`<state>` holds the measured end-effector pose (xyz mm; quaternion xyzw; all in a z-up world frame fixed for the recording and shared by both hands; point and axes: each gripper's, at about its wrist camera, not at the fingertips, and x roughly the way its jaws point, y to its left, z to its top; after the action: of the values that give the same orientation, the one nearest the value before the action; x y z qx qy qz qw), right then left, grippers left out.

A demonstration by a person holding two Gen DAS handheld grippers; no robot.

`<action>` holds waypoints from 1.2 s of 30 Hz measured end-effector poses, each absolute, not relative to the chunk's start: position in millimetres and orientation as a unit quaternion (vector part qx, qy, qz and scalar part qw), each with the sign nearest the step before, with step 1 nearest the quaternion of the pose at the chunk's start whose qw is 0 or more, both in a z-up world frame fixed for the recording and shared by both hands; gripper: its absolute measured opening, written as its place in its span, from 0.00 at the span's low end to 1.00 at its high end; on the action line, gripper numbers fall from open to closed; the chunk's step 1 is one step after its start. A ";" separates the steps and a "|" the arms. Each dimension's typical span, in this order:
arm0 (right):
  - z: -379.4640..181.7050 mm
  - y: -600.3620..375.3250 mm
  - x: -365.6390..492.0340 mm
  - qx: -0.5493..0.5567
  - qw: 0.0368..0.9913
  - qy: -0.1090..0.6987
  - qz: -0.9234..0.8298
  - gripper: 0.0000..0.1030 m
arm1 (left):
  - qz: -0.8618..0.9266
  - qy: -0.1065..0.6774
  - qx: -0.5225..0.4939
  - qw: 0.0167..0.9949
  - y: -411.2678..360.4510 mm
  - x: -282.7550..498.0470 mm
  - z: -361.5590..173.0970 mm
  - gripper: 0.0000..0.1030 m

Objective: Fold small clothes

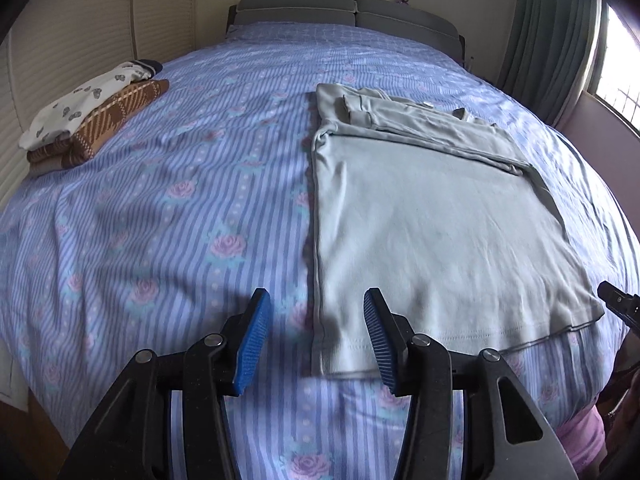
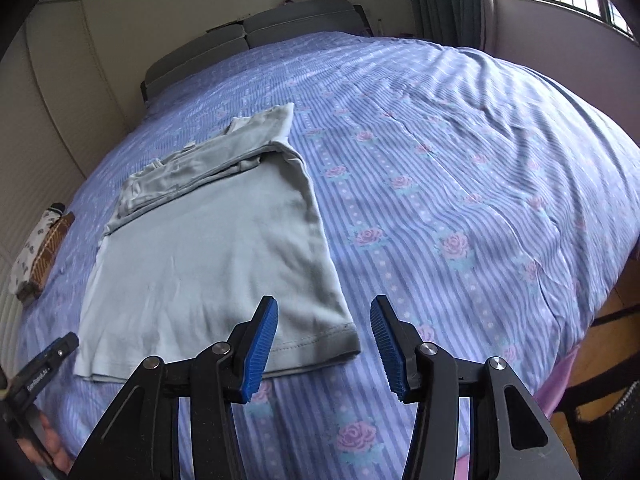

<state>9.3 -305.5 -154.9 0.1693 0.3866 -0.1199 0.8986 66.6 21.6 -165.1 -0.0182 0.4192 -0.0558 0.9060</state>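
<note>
Hovering low in both wrist views: left gripper and right gripper, jaws standing partly spread, pinching nothing.

Straddling the shirt's near-left corner in the left view, one blue pad over the sheet, the other over the hem. Doing likewise at the near-right corner in the right view.

Lying flat at centre, the shirt, sleeves already folded in across its far end, hem nearest the cameras.

Risking, probably, a pinch of sheet along with the hem: both soft, both touching, the outer pad hanging over bare bedding. Risking also a grab of the top layer only, the stacked layers at the corners showing as thin separate edges. Risking a skewed fold if one corner lifts ahead of the other, and the tucked sleeves sliding loose when the hem travels over them.

Running close below the hem, the bed's near edge, so little room for backing off toward the bottom of the frame.

Opening wide beyond: bare sheet left of the shirt in the left view, right of it in the right view.

Sitting far off at upper left, well apart, a folded pile. Closing the far end, the headboard.
</note>
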 end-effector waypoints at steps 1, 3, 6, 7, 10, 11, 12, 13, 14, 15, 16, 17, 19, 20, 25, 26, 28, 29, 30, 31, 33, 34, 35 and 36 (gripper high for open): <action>-156.6 -307.8 8.7 0.175 0.896 0.389 -0.120 0.48 | -0.051 0.418 -0.023 0.907 23.3 64.5 -166.0 0.46; -159.5 -309.0 7.3 0.181 0.894 0.392 -0.119 0.48 | -0.046 0.416 -0.029 0.908 25.8 62.1 -167.5 0.46; -163.2 -308.5 7.0 0.184 0.892 0.397 -0.118 0.48 | -0.043 0.419 -0.032 0.906 28.2 61.4 -170.7 0.46; -164.1 -307.7 7.4 0.184 0.891 0.399 -0.116 0.47 | -0.042 0.420 -0.033 0.906 29.3 61.4 -171.6 0.46; -165.5 -305.2 8.3 0.180 0.891 0.402 -0.112 0.47 | -0.036 0.424 -0.036 0.904 32.0 61.0 -175.0 0.46; -166.3 -304.4 8.6 0.179 0.890 0.404 -0.111 0.47 | -0.035 0.426 -0.037 0.903 32.5 61.0 -176.2 0.46; -167.5 -304.3 8.8 0.179 0.890 0.406 -0.110 0.47 | -0.035 0.428 -0.038 0.902 32.6 61.4 -177.1 0.46; -169.5 -304.5 9.1 0.181 0.888 0.409 -0.110 0.47 | -0.033 0.429 -0.038 0.902 32.6 61.6 -177.7 0.46; -171.7 -305.2 10.1 0.185 0.885 0.413 -0.109 0.46 | -0.035 0.430 -0.040 0.901 32.7 61.5 -178.2 0.46; -173.7 -306.4 10.7 0.188 0.883 0.417 -0.110 0.45 | -0.037 0.432 -0.043 0.900 32.9 61.5 -178.7 0.46; -175.1 -307.6 10.7 0.191 0.881 0.419 -0.111 0.44 | -0.039 0.434 -0.047 0.899 33.2 61.6 -179.3 0.46; -176.2 -308.9 10.8 0.194 0.879 0.421 -0.111 0.42 | -0.042 0.437 -0.051 0.897 33.1 61.5 -179.9 0.46; -177.4 -310.9 10.7 0.200 0.878 0.422 -0.110 0.41 | -0.047 0.440 -0.054 0.895 32.0 60.7 -180.8 0.46; -177.9 -311.4 10.7 0.202 0.877 0.422 -0.110 0.40 | -0.049 0.442 -0.055 0.894 31.5 60.3 -181.1 0.46; -182.1 -312.9 11.4 0.213 0.871 0.430 -0.104 0.29 | -0.056 0.449 -0.056 0.890 27.2 57.4 -183.4 0.32; -182.7 -313.1 11.9 0.214 0.870 0.431 -0.103 0.25 | -0.055 0.450 -0.055 0.890 26.7 56.8 -183.6 0.24; -183.5 -313.3 12.3 0.216 0.869 0.433 -0.101 0.17 | -0.059 0.454 -0.058 0.887 26.1 56.7 -184.0 0.17; -183.9 -313.2 12.5 0.218 0.869 0.434 -0.098 0.13 | -0.060 0.455 -0.059 0.886 25.9 56.6 -184.0 0.12; -184.1 -313.5 12.6 0.220 0.868 0.434 -0.098 0.12 | -0.061 0.456 -0.058 0.886 25.1 56.3 -183.6 0.11; -184.0 -313.5 12.3 0.221 0.868 0.434 -0.099 0.11 | -0.061 0.455 -0.058 0.886 24.6 55.8 -182.8 0.11; -183.0 -314.3 11.4 0.222 0.868 0.431 -0.103 0.08 | -0.061 0.455 -0.059 0.887 24.7 55.5 -180.9 0.10; -182.1 -314.8 10.8 0.223 0.869 0.429 -0.105 0.08 | -0.061 0.454 -0.059 0.887 24.9 55.3 -179.5 0.10; -181.0 -315.0 10.2 0.223 0.870 0.427 -0.106 0.08 | -0.061 0.453 -0.059 0.888 25.4 55.2 -177.9 0.10; -179.7 -315.2 9.7 0.223 0.871 0.425 -0.107 0.07 | -0.060 0.451 -0.058 0.889 25.6 55.1 -176.1 0.09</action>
<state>9.7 -315.2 -179.7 0.2228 0.4251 -0.1074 0.8707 55.1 25.6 -176.1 -0.0579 0.4512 -0.0603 0.8885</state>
